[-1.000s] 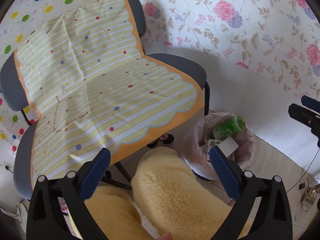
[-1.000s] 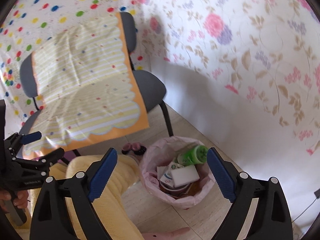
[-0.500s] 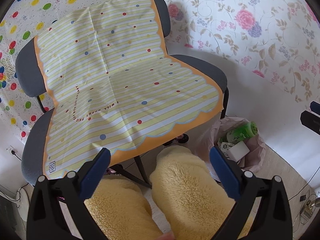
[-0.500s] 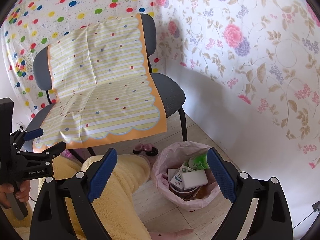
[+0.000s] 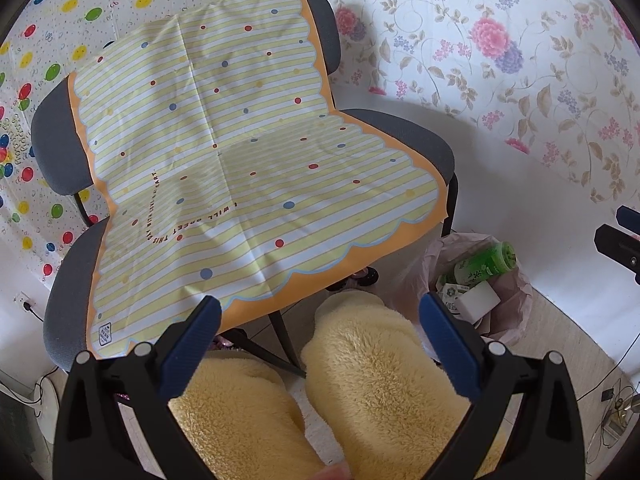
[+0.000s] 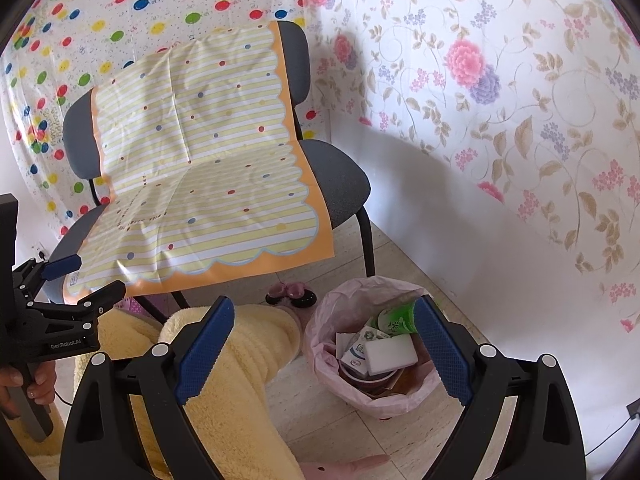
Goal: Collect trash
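A bin lined with a pink bag [image 6: 324, 344] stands on the floor right of the chair; it also shows in the left wrist view [image 5: 516, 300]. Inside lie a green bottle [image 6: 396, 316], a white sponge block [image 6: 390, 354] and paper packets [image 6: 356, 356]. The bottle also shows in the left wrist view [image 5: 486, 266]. My left gripper [image 5: 320, 316] is open and empty, held above my yellow-clad knees. My right gripper [image 6: 324, 320] is open and empty, above and in front of the bin. The left gripper also shows in the right wrist view [image 6: 86, 276].
A grey chair [image 5: 404, 136] carries a yellow striped plastic sheet [image 5: 240, 152] with nothing lying on it. Floral and balloon-print covers hang on the walls. Pink slippers [image 6: 292, 292] sit under the chair. Cables lie on the floor at the right [image 5: 616, 400].
Both grippers have pulled back and up, so the chair and bin look smaller and lower in view. Both stay open and empty. The bin's contents have not moved.
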